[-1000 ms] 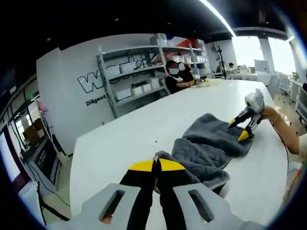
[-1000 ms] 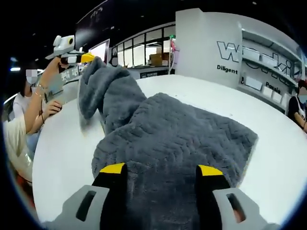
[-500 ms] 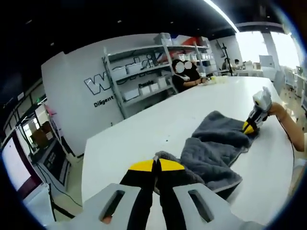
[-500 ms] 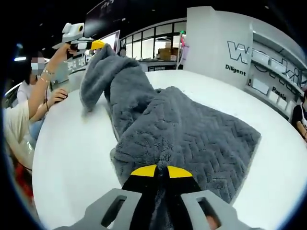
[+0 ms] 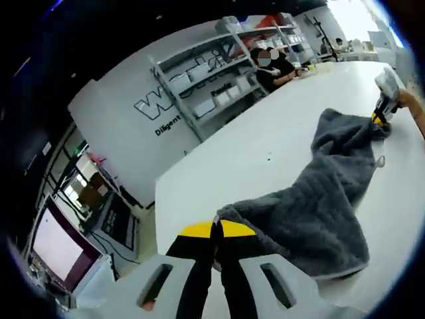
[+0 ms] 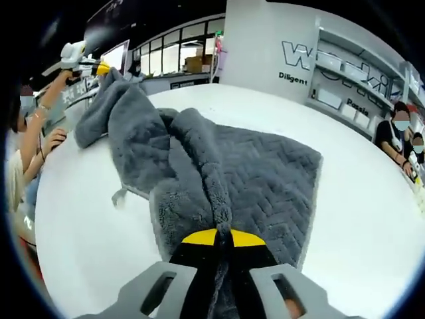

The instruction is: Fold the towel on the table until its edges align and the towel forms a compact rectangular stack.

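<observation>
A grey towel (image 5: 319, 212) lies stretched across the white table (image 5: 265, 139). In the left gripper view, my left gripper (image 5: 214, 230) is shut on its near corner. My right gripper (image 5: 380, 117) pinches the far end, by the table's right side. In the right gripper view, my right gripper (image 6: 222, 237) is shut on the towel's (image 6: 265, 179) near edge, where the cloth bunches into a ridge. The left gripper (image 6: 101, 68) holds the far corner raised at the upper left, so that end hangs in a fold above the table (image 6: 372, 219).
Shelves with white boxes (image 5: 219, 86) stand behind the table below a lettered wall. People sit at the table's far end (image 5: 272, 63) (image 6: 398, 133). A monitor (image 5: 56, 242) stands off the table's end. A person's arm (image 6: 40, 126) is along the left edge.
A second ago my right gripper stood open over the towel; it has shut on the edge. The two grippers have drawn apart, pulling the towel out longer and flatter.
</observation>
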Demonstrator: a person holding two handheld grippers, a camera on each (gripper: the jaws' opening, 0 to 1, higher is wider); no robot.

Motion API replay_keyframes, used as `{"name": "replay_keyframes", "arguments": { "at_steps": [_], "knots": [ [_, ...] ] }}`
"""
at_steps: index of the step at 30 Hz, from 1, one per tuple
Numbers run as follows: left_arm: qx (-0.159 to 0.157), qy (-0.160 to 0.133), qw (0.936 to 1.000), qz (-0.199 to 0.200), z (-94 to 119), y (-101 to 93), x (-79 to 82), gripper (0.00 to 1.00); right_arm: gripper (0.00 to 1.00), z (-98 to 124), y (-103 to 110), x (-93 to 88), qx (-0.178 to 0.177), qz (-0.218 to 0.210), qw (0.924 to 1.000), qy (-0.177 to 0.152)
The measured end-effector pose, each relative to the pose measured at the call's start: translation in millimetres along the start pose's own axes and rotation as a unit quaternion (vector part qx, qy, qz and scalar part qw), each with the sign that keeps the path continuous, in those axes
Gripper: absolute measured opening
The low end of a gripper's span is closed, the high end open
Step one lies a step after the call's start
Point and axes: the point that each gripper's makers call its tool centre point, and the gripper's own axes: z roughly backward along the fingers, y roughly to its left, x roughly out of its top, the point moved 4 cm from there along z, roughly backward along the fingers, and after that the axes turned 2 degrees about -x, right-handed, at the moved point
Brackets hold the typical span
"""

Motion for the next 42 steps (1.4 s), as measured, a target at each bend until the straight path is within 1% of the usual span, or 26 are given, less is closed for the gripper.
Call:
{"name": "replay_keyframes", "arguments": {
  "at_steps": [4,5,8,10,12,14,16,20,22,23,24,27,29,30,31,32,33,34,37,40,42],
  "knots": [
    [0.038,0.034,0.998,-0.039,-5.9,7.5,-10.5,0.01,0.01,4.3,-8.8,-5.9,-0.019,-0.01,0.9997,0.01],
    [0.045,0.04,0.9971,-0.046,-8.2,8.6,-13.0,0.01,0.01,5.6,-11.6,-7.5,-0.03,-0.009,0.9994,0.016],
    [0.049,0.048,0.9966,-0.047,-16.3,10.7,-18.3,0.01,0.02,8.9,-18.8,-12.4,-0.056,-0.005,0.9979,0.031],
    [0.048,0.055,0.9962,-0.047,-22.6,13.6,-22.4,0.01,0.02,11.0,-22.2,-14.3,-0.065,-0.007,0.9972,0.035],
    [0.052,0.061,0.9955,-0.051,-28.4,15.6,-26.0,0.01,0.02,14.2,-28.4,-18.3,-0.086,-0.009,0.9953,0.046],
    [0.058,0.075,0.9935,-0.063,-38.1,18.6,-31.9,0.01,0.02,16.9,-33.4,-22.4,-0.098,-0.016,0.9936,0.052],
    [0.065,0.095,0.99,-0.081,-45.1,19.7,-38.8,0.01,0.03,19.9,-37.9,-26.6,-0.113,-0.021,0.9914,0.062],
    [0.058,0.099,0.9896,-0.086,-61.6,13.9,-45.4,0.01,0.03,24.1,-41.4,-30.4,-0.125,-0.026,0.9894,0.069],
    [0.058,0.11,0.9875,-0.097,-70.7,9.6,-50.8,0.01,0.03,24.6,-41.7,-31.2,-0.13,-0.023,0.9887,0.072],
    [0.055,0.122,0.9851,-0.108,-76.7,6.2,-56.0,0.01,0.03,24.5,-41.2,-31.1,-0.131,-0.023,0.9885,0.073],
    [0.054,0.127,0.9838,-0.114,-81.4,3.6,-59.5,0.01,0.03,24.2,-40.8,-31.1,-0.131,-0.022,0.9884,0.074],
    [0.048,0.135,0.9824,-0.12,-94.3,-4.7,-69.2,0.01,0.03,24.1,-40.1,-30.8,-0.133,-0.019,0.988,0.076],
    [0.042,0.137,0.982,-0.123,-100.1,-9.0,-74.0,0.01,0.03,23.9,-40.1,-30.7,-0.134,-0.017,0.9879,0.077],
    [0.037,0.136,0.983,-0.118,-103.8,-11.7,-76.9,0.01,0.03,23.8,-40.1,-30.7,-0.134,-0.017,0.9878,0.077],
    [0.03,0.132,0.9848,-0.109,-107.2,-15.0,-79.4,0.01,0.03,23.7,-39.9,-30.7,-0.134,-0.016,0.9878,0.077],
    [0.016,0.116,0.9883,-0.098,-111.3,-20.2,-80.5,0.01,0.03,23.7,-39.7,-30.5,-0.135,-0.015,0.9877,0.078],
    [0.007,0.103,0.9914,-0.081,-114.0,-22.9,-81.1,0.01,0.03,23.6,-39.6,-30.4,-0.135,-0.015,0.9877,0.078],
    [0.004,0.098,0.9935,-0.058,-115.6,-24.5,-83.1,0.01,0.04,23.2,-39.5,-30.1,-0.136,-0.012,0.9876,0.078],
    [0.01,0.087,0.9953,-0.04,-115.5,-21.7,-88.2,0.02,0.07,22.6,-40.8,-29.5,-0.143,-0.002,0.9864,0.081],
    [0.005,0.073,0.997,-0.025,-113.7,-21.3,-89.6,0.02,0.11,23.1,-42.9,-28.8,-0.155,0.007,0.9843,0.085],
    [-0.002,0.06,0.998,-0.019,-111.9,-20.6,-88.3,0.05,0.15,23.6,-44.4,-28.4,-0.161,0.01,0.9832,0.086]
  ]
}}
